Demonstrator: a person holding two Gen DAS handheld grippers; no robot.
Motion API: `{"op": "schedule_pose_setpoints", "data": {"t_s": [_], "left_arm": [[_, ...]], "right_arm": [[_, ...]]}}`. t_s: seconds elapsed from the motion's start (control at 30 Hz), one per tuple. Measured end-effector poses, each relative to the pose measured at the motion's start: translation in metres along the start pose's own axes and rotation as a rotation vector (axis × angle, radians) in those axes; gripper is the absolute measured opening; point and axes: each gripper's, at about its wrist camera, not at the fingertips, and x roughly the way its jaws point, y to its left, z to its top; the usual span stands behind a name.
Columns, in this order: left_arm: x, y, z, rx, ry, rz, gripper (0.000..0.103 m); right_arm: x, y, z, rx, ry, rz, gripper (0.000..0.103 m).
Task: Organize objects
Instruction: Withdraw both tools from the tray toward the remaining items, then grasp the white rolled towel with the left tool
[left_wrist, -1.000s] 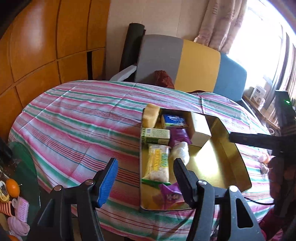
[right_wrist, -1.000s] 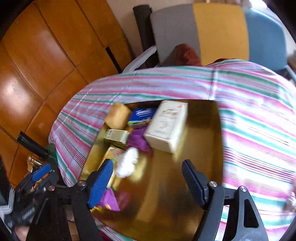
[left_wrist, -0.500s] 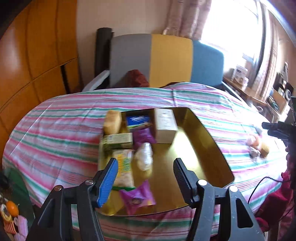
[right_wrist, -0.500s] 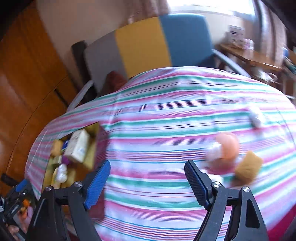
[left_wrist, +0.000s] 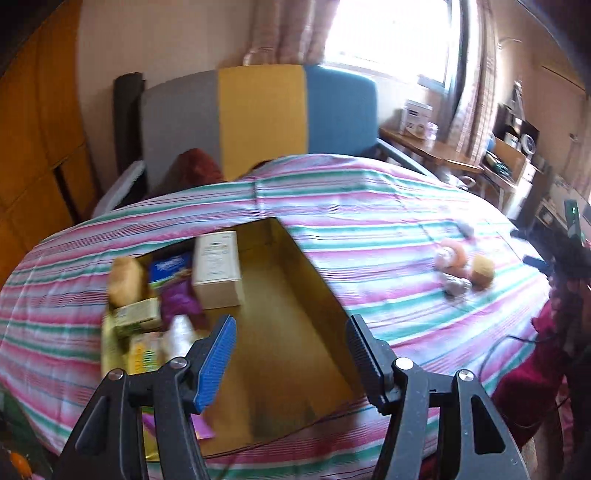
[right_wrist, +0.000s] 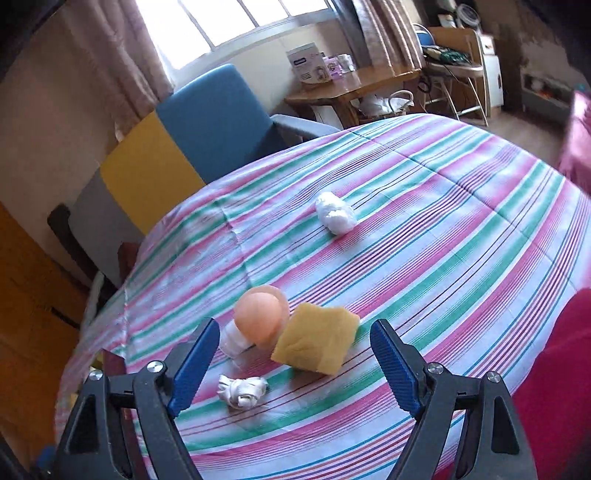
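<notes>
A gold tray (left_wrist: 295, 295) lies on the striped tablecloth (left_wrist: 369, 221) with a white box (left_wrist: 217, 269), a yellow sponge (left_wrist: 125, 282), blue, green and purple packets and a white wad along its left side. My left gripper (left_wrist: 291, 354) is open and empty above the tray's near part. My right gripper (right_wrist: 295, 358) is open and empty just in front of a yellow sponge (right_wrist: 316, 343), a pink ball (right_wrist: 258, 314), a white roll (right_wrist: 232, 338) and a knotted white wad (right_wrist: 242, 389). Another white wad (right_wrist: 336, 214) lies farther back.
A grey, yellow and blue chair (left_wrist: 258, 114) stands behind the table. A wooden side table (right_wrist: 351, 88) with boxes is by the window. Wood panelling (left_wrist: 33, 147) runs along the left. The loose pile also shows right of the tray in the left wrist view (left_wrist: 461, 266).
Both grippers swung to the right. The right gripper left the tray and now faces the loose pile close up. The left view shifted so the tray sits left of centre.
</notes>
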Motion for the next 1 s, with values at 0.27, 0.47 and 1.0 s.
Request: {"op": "schedule_pose_setpoints", "data": {"t_s": [0.27, 0.47, 1.0], "left_arm": [[0.025, -0.059, 0.006, 0.082, 0.059, -0.125, 0.063], [0.047, -0.101, 0.012, 0.138, 0.114, -0.228, 0.063], [0.145, -0.187, 0.025, 0.202, 0.319, -0.399, 0.062]], "right_arm": [[-0.013, -0.010, 0.001, 0.081, -0.067, 0.071, 0.094], [-0.013, -0.012, -0.001, 0.076, -0.063, 0.081, 0.096], [-0.009, -0.021, 0.000, 0.128, -0.046, 0.117, 0.100]]}}
